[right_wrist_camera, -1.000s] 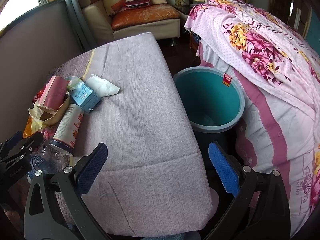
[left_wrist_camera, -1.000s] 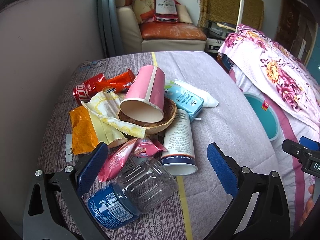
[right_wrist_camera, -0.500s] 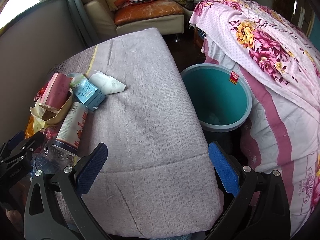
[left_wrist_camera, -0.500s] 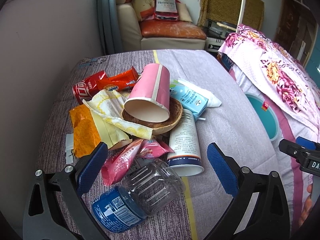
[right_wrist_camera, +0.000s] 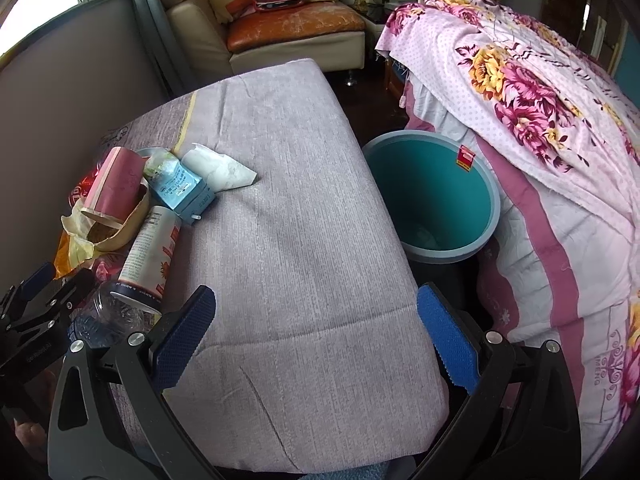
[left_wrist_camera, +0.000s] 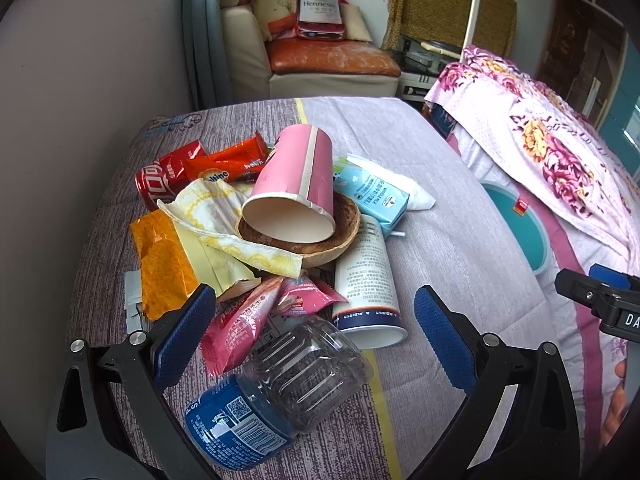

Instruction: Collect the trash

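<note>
A heap of trash lies on the grey cloth-covered table [left_wrist_camera: 460,216]: a clear plastic bottle [left_wrist_camera: 280,392] with a blue label, a white paper tube [left_wrist_camera: 366,280], a pink paper cup [left_wrist_camera: 294,188] in a brown bowl [left_wrist_camera: 320,246], a blue carton [left_wrist_camera: 372,196], pink wrappers [left_wrist_camera: 248,324], an orange bag [left_wrist_camera: 164,264] and a red can [left_wrist_camera: 160,180]. My left gripper [left_wrist_camera: 308,332] is open, its jaws on either side of the bottle, touching nothing. My right gripper [right_wrist_camera: 316,336] is open and empty above the table's near edge. A teal bin [right_wrist_camera: 432,196] stands beside the table.
A floral pink bedspread [right_wrist_camera: 540,120] lies right of the bin. A sofa with an orange cushion [left_wrist_camera: 328,56] stands behind the table. A grey wall panel [left_wrist_camera: 80,120] borders the table's left side. A white tissue [right_wrist_camera: 220,168] lies near the carton.
Both grippers have drawn back and risen slightly; the trash heap sits a little farther up in the left view. Both jaws stay open. Nothing was picked up.
</note>
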`<state>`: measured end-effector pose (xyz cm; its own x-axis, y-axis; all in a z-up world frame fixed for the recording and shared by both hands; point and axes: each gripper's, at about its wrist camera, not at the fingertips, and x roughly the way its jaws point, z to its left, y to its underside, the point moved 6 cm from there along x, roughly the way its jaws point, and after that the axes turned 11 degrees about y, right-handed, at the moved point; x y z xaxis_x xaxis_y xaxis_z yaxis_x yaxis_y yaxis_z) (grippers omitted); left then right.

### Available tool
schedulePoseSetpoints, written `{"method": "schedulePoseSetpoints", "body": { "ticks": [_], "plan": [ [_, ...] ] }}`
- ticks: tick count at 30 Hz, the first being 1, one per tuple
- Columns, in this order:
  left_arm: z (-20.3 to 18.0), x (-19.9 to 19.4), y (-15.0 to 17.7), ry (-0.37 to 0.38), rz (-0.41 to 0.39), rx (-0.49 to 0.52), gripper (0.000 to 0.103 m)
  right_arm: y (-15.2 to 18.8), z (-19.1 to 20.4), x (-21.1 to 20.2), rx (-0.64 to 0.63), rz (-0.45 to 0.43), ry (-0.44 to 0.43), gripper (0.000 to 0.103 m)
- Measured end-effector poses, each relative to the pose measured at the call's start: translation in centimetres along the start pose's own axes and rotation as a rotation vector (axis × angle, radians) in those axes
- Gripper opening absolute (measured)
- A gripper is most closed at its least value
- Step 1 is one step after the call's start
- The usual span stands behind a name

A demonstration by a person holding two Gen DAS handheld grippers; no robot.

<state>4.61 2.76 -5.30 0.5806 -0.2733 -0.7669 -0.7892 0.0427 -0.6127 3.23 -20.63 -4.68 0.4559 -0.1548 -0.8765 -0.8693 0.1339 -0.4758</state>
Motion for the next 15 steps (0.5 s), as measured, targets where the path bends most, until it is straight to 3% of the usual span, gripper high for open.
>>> {"method": "schedulePoseSetpoints", "body": {
  "ticks": [15],
  "plan": [
    [0.7, -0.6, 0.7, 0.018, 0.021, 0.011, 0.099, 0.7, 1.4, 0.2, -0.013, 0.037, -0.024, 0.097]
  ]
}}
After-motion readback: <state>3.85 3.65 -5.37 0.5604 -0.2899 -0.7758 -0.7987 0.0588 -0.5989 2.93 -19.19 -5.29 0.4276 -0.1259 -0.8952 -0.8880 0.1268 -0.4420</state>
